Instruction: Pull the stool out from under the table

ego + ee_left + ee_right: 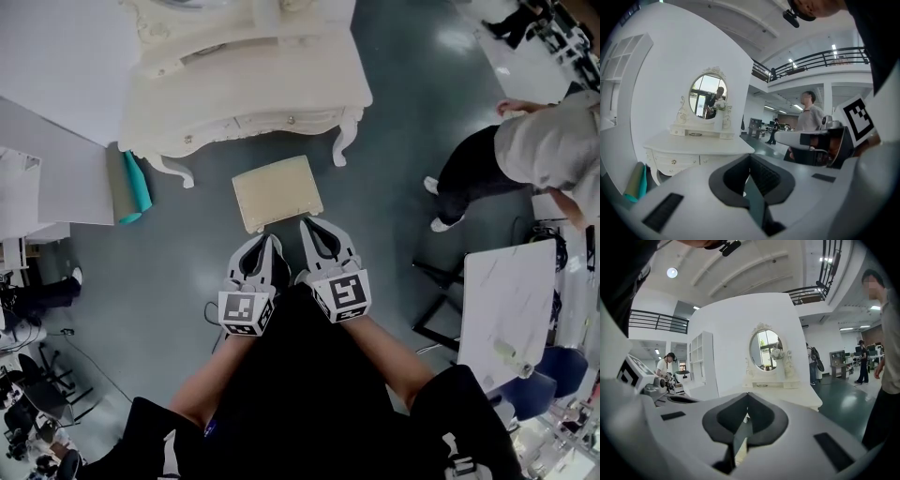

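Stool out on the open floor, both grippers shut and empty at its near edge.

The cream-topped stool [277,190] stands on the grey floor [394,122] just in front of the white dressing table [253,84], between its two front legs and seemingly clear of the top. The left gripper [270,241] and right gripper [307,225] hang just beside the stool's near edge, jaws pressed together on nothing. The pull looks essentially done; at most a little more clearance from the table is left.

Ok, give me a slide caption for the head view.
Left gripper and right gripper, both shut, at the near edge of the cream stool in front of the white dressing table.
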A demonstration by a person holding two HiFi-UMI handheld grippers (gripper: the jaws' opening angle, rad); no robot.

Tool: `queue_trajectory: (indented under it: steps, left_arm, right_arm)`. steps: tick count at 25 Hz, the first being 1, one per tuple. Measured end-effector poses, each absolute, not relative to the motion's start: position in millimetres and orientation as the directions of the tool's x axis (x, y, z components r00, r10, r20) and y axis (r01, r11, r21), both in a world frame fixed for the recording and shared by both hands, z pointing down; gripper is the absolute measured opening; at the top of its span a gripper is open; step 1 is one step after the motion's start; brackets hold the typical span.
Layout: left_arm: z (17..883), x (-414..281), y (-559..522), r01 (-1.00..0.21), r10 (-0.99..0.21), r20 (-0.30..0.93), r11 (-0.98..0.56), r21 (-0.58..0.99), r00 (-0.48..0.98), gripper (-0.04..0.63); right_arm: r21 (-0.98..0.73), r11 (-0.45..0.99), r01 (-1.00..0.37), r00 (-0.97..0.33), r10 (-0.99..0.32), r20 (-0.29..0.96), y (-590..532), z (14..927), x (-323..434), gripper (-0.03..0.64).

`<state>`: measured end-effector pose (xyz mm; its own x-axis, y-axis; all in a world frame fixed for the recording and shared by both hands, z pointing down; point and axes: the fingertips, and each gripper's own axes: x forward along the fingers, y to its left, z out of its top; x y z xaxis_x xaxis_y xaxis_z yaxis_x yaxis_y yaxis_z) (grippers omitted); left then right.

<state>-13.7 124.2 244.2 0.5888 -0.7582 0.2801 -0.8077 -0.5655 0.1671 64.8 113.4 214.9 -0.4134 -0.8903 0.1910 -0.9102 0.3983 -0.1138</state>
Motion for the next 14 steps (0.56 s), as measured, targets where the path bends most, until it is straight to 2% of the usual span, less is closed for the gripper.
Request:
queue_trajectory:
  steps: [14]
  left_arm:
    - [221.5, -5.7, 97.6, -0.801, -0.768, 0.232, -0.585, 0.125, 0.597, 0.015]
  right_arm:
    - [-0.115, 0.381, -0.917, -0.396, -0.903, 0.166, 95.7, 201.9, 69.0, 0.018]
